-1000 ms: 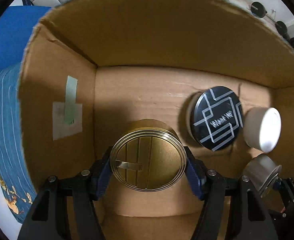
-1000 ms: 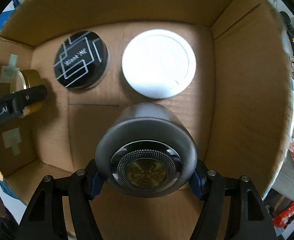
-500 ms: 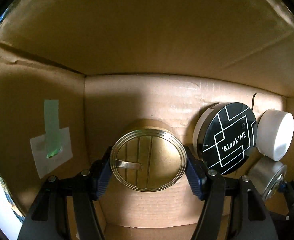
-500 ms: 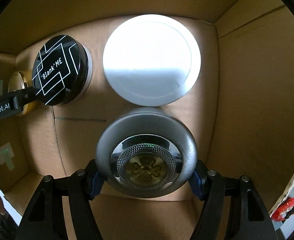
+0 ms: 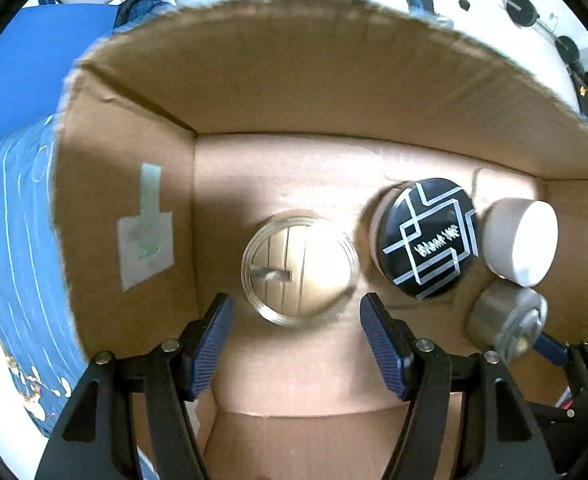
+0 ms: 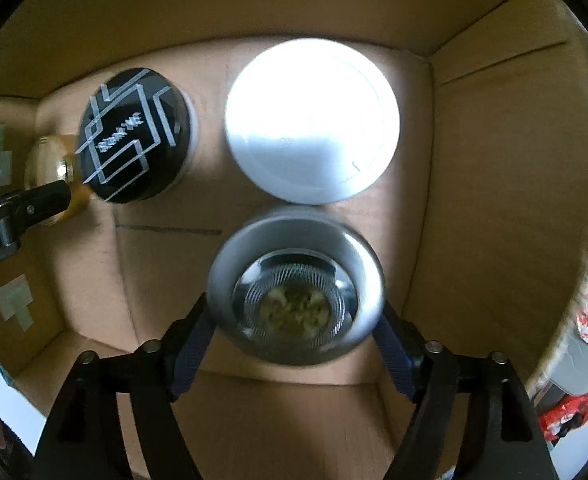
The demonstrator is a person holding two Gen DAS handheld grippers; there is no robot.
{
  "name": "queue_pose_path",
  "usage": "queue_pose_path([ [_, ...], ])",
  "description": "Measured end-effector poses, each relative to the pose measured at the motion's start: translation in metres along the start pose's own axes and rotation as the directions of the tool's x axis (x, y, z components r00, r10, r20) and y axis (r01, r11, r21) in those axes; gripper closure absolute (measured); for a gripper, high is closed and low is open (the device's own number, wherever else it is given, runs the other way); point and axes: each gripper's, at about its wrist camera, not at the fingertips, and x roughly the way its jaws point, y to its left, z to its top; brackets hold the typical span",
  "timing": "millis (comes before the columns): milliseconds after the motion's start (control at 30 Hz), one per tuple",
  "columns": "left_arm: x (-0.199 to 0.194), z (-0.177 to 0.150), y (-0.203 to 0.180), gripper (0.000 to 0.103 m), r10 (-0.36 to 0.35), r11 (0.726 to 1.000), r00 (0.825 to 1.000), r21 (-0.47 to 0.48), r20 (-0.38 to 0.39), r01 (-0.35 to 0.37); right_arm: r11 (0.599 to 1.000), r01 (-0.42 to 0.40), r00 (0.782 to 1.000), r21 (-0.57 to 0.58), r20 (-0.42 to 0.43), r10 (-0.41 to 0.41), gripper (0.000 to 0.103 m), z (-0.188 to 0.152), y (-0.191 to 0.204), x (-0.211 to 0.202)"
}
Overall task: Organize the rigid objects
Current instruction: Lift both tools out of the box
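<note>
Left wrist view: the gold tin was washed out by glare, its lid pattern faint. The lettering on the black-lidded jar was smeared beyond reading. At 4 o'clock the silver jar was blurred, and part of the right gripper behind it was cut by the frame edge.

Right wrist view: the silver jar showed motion blur, its centre emblem indistinct, and it hid the gripper's fingertips. The white lid was overexposed. At 9 o'clock the gold tin was largely hidden behind the black-lidded jar and the left gripper's finger.
</note>
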Motion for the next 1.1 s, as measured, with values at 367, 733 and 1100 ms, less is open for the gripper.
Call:
queue_pose_path([
  [367, -0.059, -0.067, 0.003, 0.022, -0.040, 0.999, 0.988, 0.016, 0.150, 0.039, 1.000, -0.030, 0.992, -0.006, 0.123, 0.030, 0.006, -0.049, 0.011, -0.051],
  [733, -0.121, -0.128, -0.001, 0.001, -0.082, 0.997, 0.938, 0.026, 0.338, 0.078, 0.998, -0.058, 0.944, 0.025, 0.325, 0.046, 0.000, -0.140, -0.006, -0.096],
  [1100, -0.156, -0.197, -0.019, 0.001, -0.061, 0.998, 0.879, 0.042, 0.473, 0.046, 1.000, -0.023, 0.889, -0.002, 0.457, 0.022, 0.000, -0.217, -0.012, -0.148],
])
